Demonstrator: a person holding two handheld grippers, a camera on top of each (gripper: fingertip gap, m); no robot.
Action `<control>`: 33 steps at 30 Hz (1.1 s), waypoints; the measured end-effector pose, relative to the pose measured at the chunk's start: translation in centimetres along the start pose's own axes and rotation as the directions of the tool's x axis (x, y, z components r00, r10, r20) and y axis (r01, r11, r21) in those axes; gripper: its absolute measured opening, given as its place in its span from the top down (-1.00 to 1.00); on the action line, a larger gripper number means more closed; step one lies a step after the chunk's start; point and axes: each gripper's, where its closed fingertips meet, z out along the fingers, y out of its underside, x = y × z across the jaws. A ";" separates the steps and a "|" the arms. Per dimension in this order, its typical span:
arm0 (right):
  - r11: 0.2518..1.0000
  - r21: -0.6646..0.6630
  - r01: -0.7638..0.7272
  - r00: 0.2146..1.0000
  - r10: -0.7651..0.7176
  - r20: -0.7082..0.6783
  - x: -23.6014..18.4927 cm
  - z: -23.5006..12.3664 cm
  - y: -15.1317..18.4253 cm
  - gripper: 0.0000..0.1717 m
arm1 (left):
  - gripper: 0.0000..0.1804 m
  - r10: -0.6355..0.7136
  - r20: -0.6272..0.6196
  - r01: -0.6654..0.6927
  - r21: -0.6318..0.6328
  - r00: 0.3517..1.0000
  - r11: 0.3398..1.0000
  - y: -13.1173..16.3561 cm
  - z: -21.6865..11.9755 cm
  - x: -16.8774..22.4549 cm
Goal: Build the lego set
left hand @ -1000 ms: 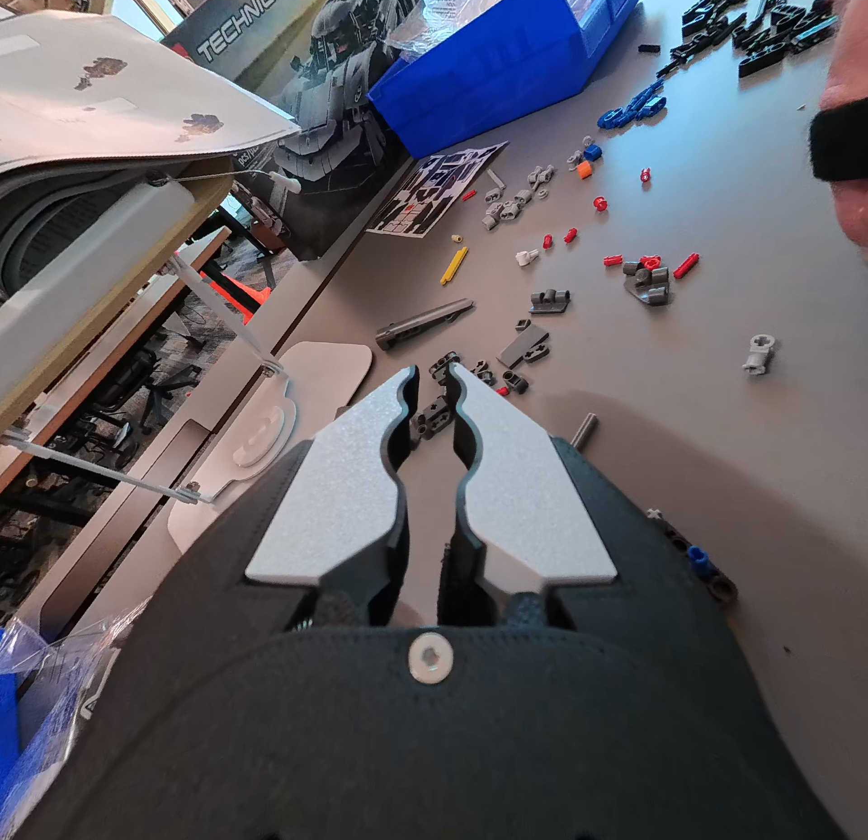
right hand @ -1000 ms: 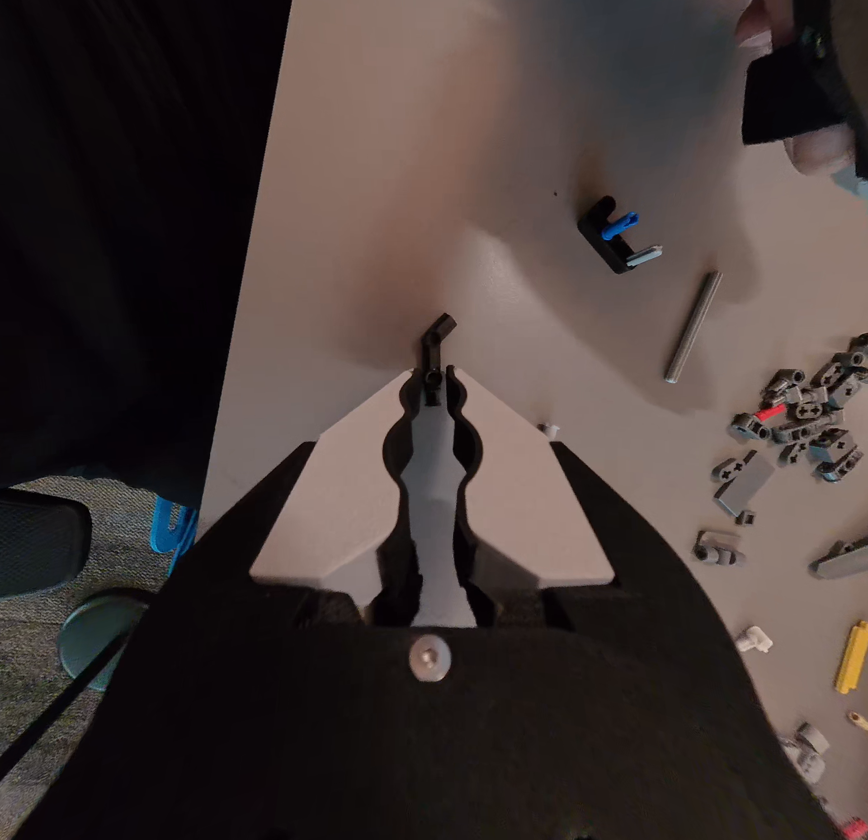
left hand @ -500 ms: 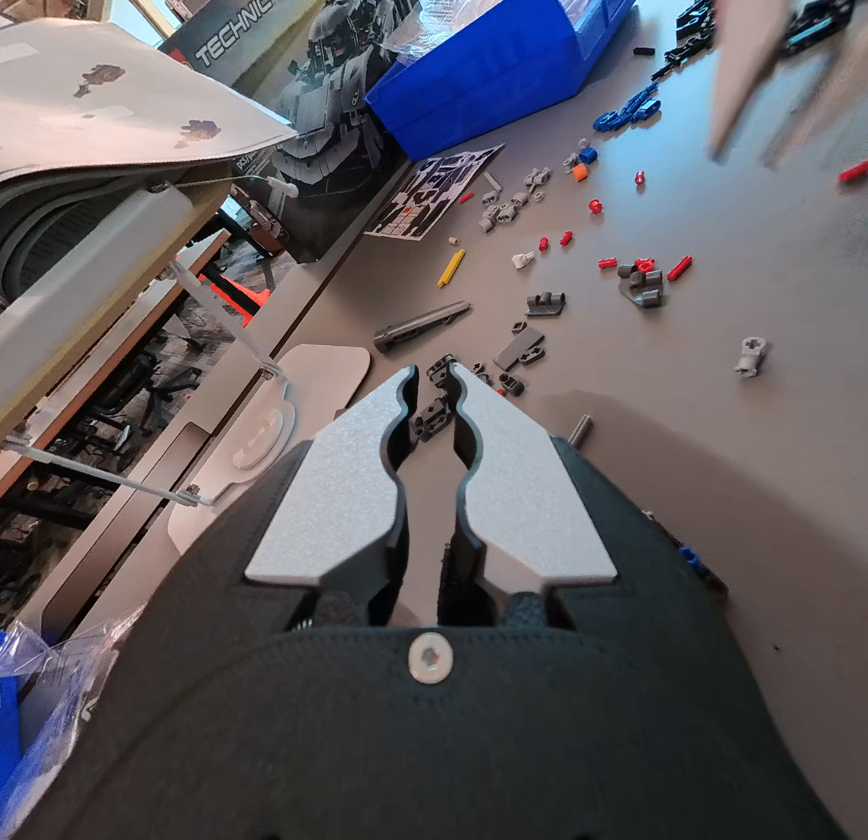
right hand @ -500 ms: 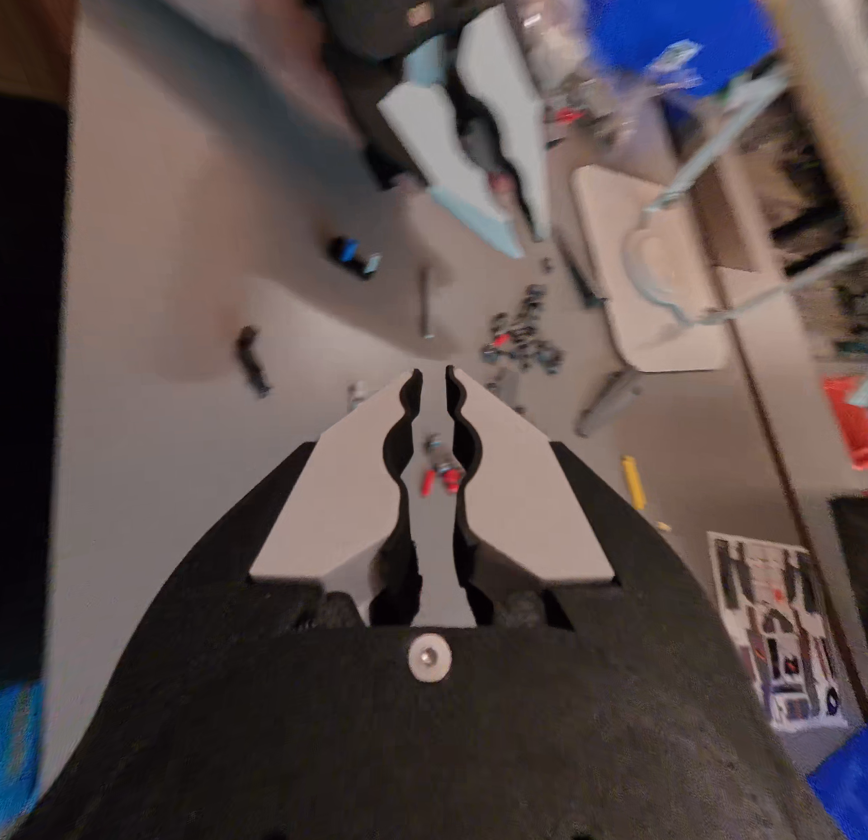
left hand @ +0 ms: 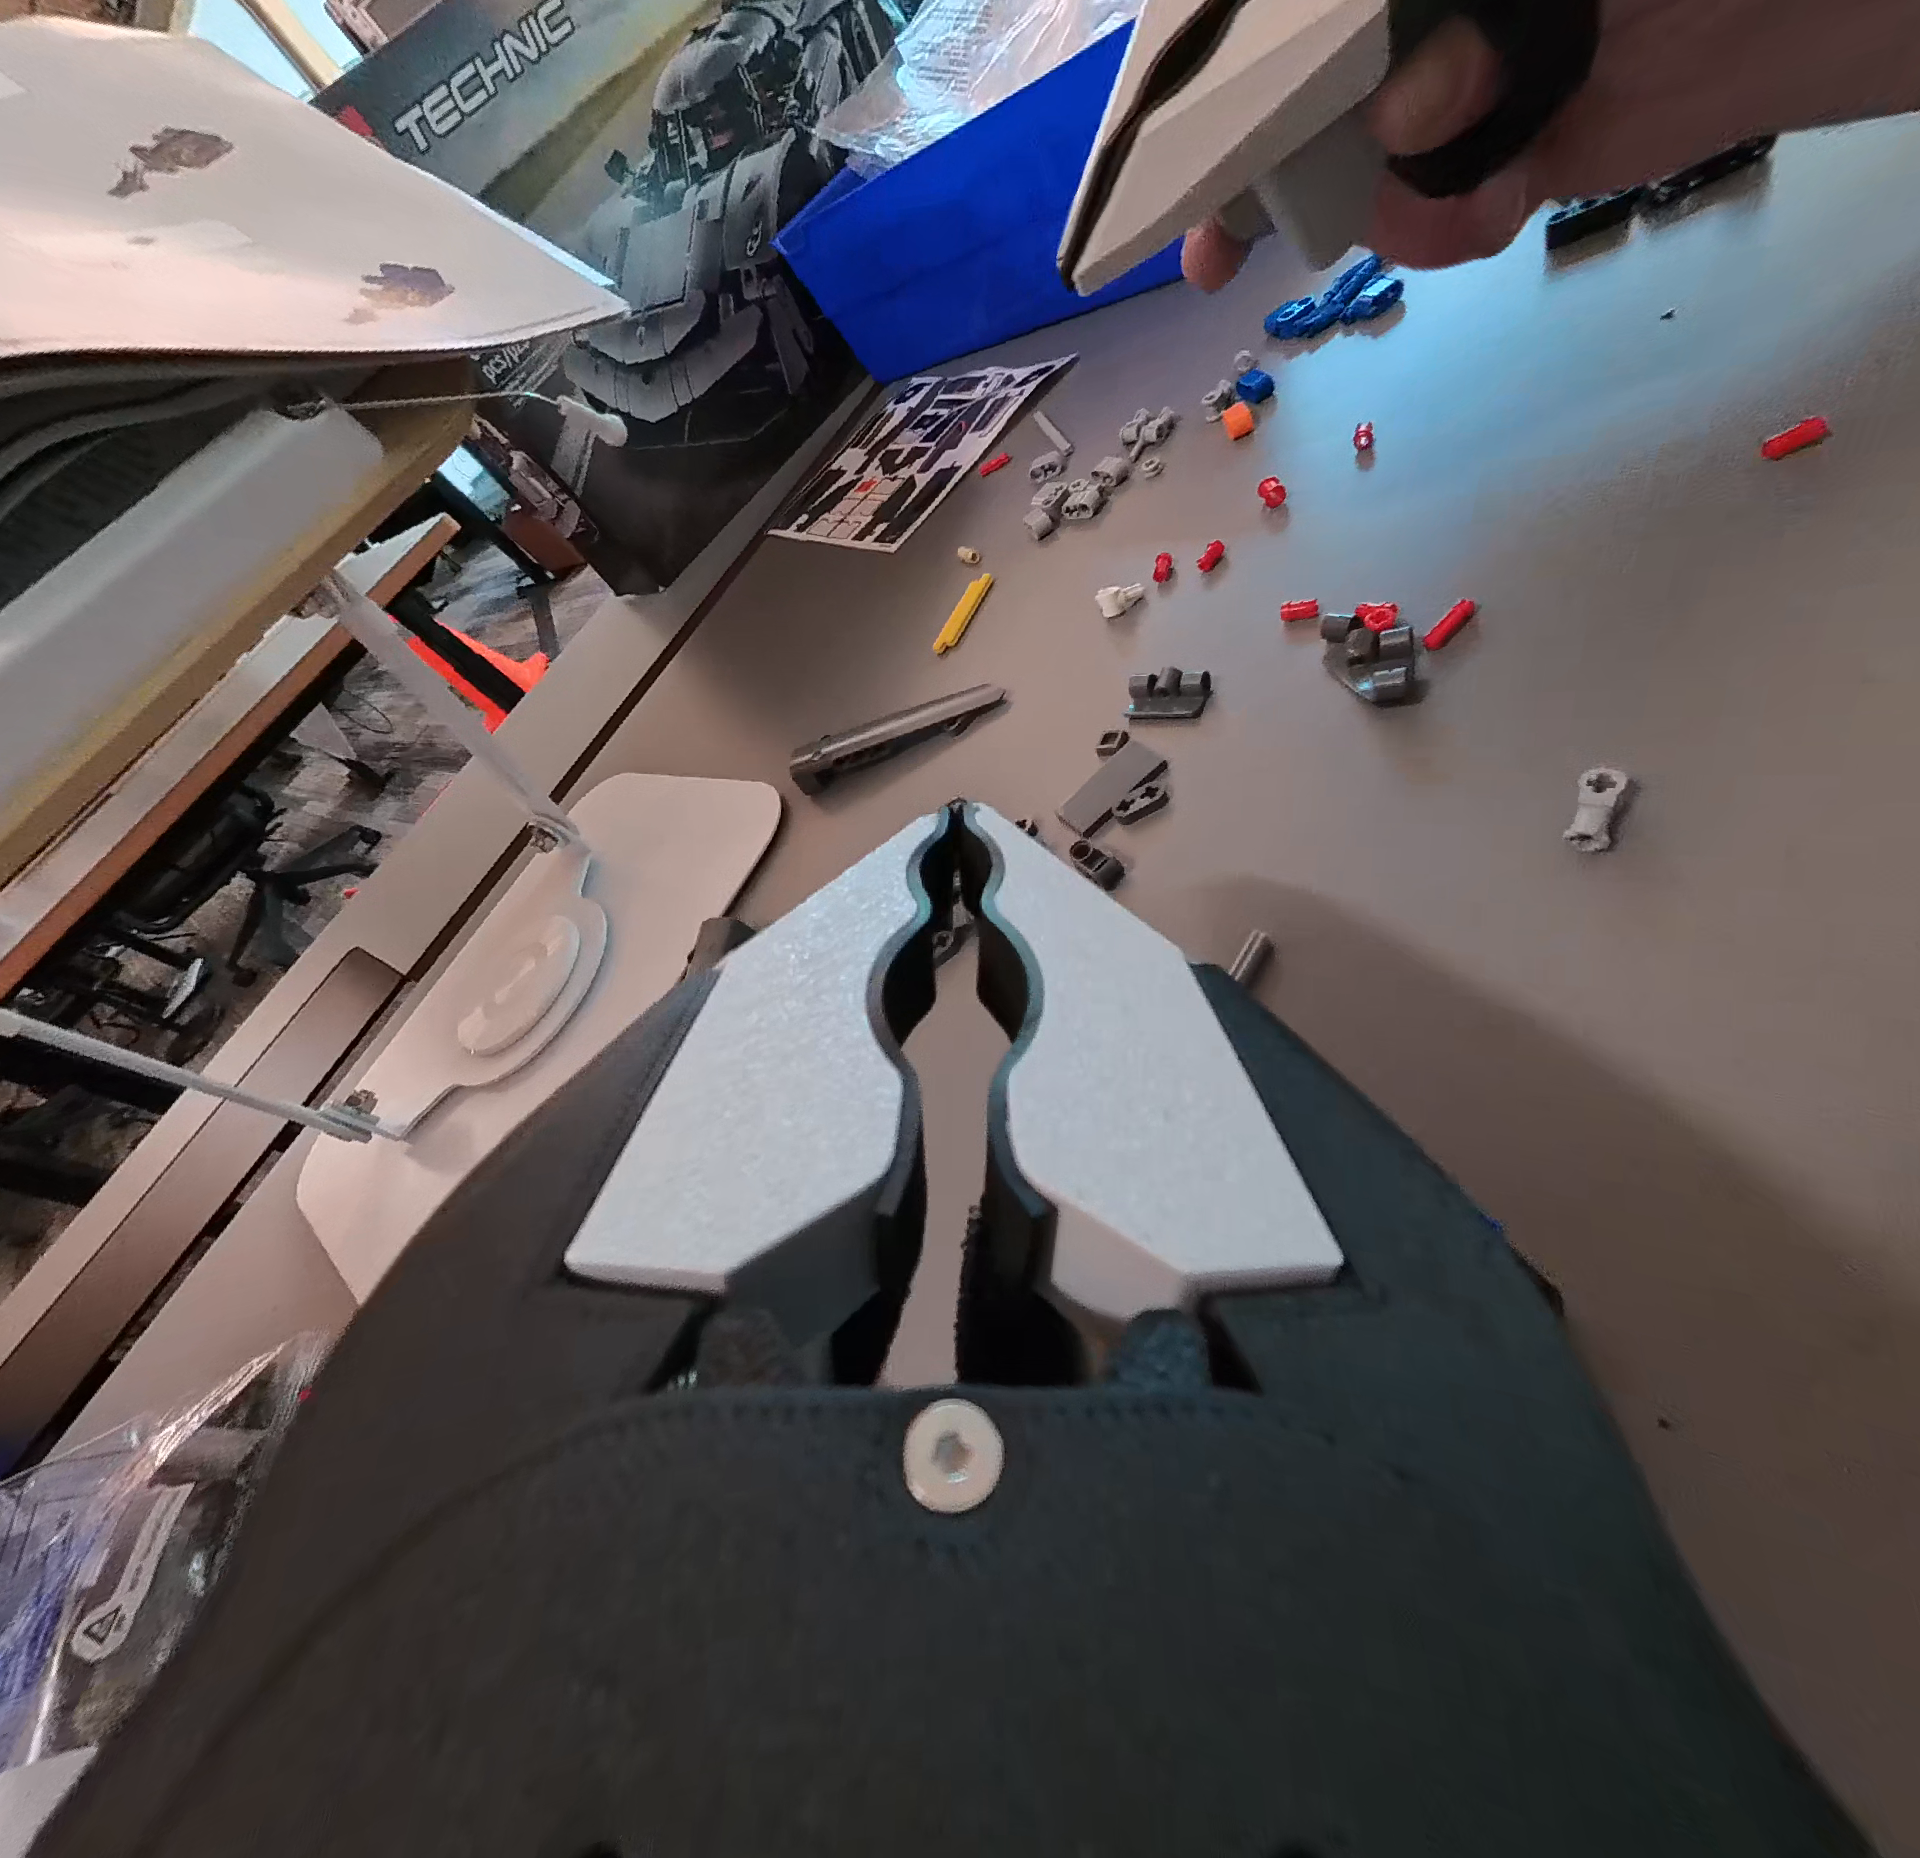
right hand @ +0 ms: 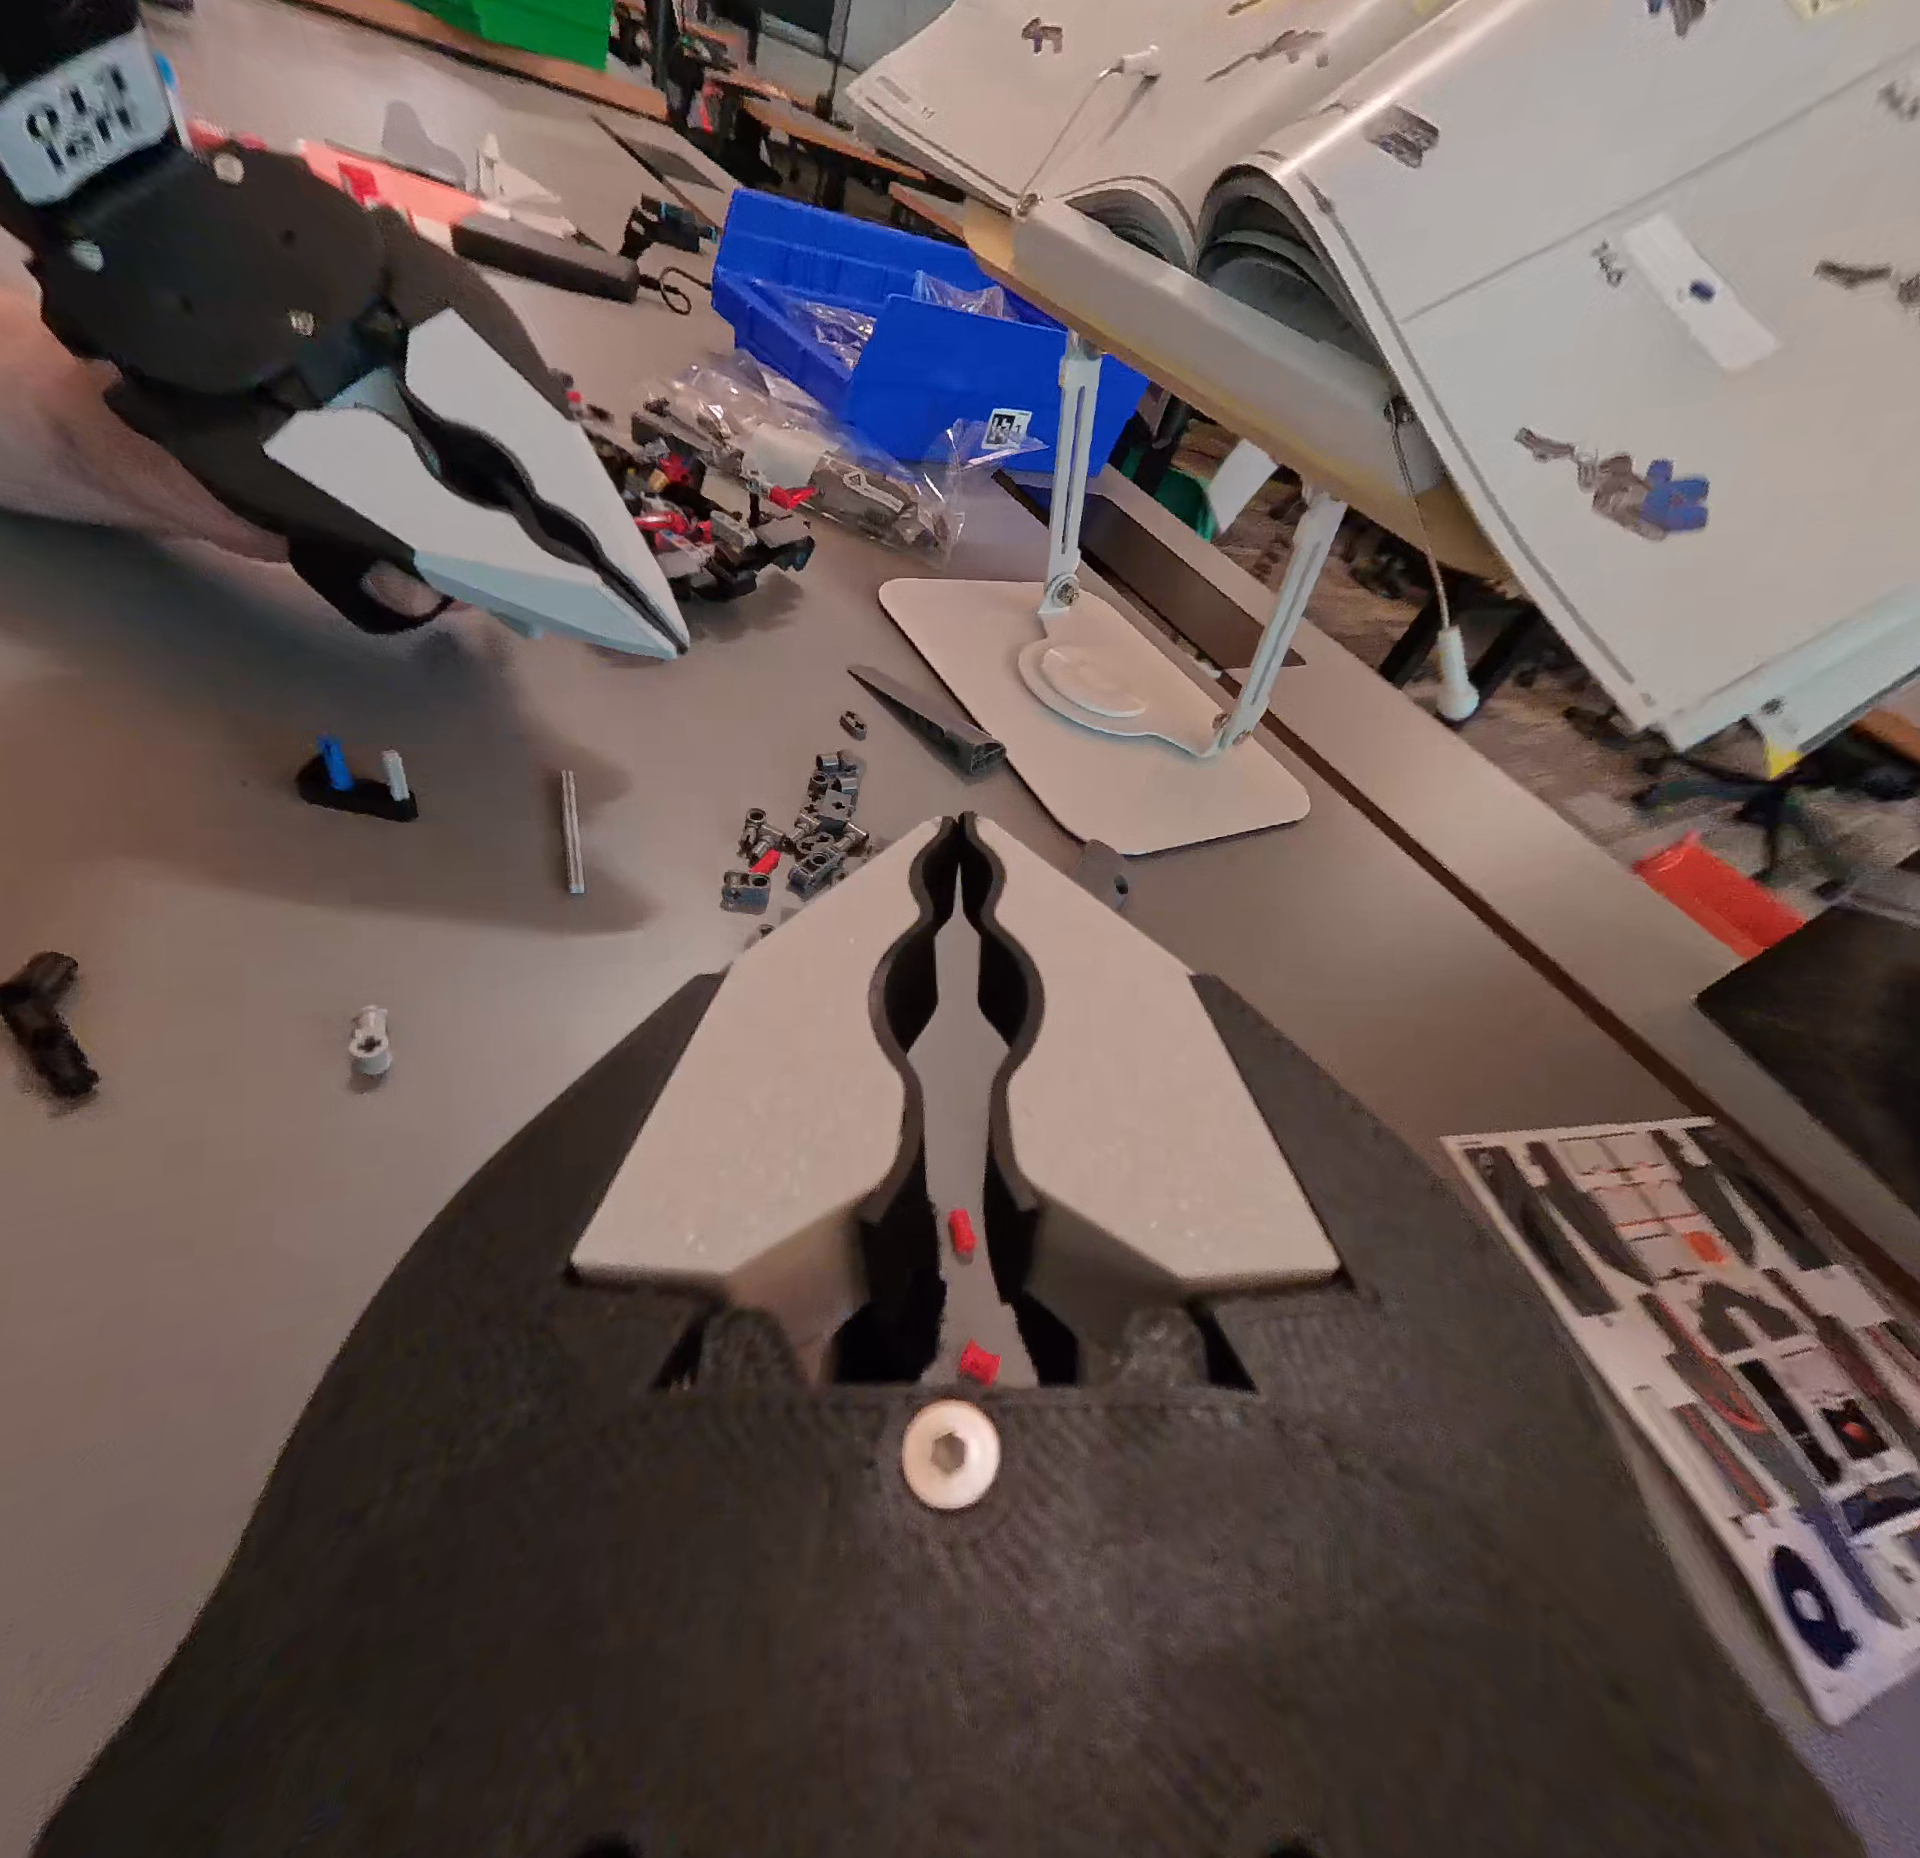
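Grey tabletop lies under both tools. I see my left gripper with its tips shut together, nothing plainly between them, just above the small dark grey connectors. My right gripper is also closed and bare, raised near the white stand base.

Your table is smooth, matt grey laminate. Your left gripper shows grainy matt pale plates on a rough black printed body, with one shiny metal screw. The blue bin, upper middle, is glossy plastic; the bags beside it are crinkled clear film.
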 end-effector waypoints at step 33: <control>0.999 -0.021 0.046 0.984 -0.049 -0.174 2.9 -1.1 1.3 1.00 | 0.91 0.000 0.043 -0.001 0.027 0.999 1.000 -0.4 -1.1 -1.4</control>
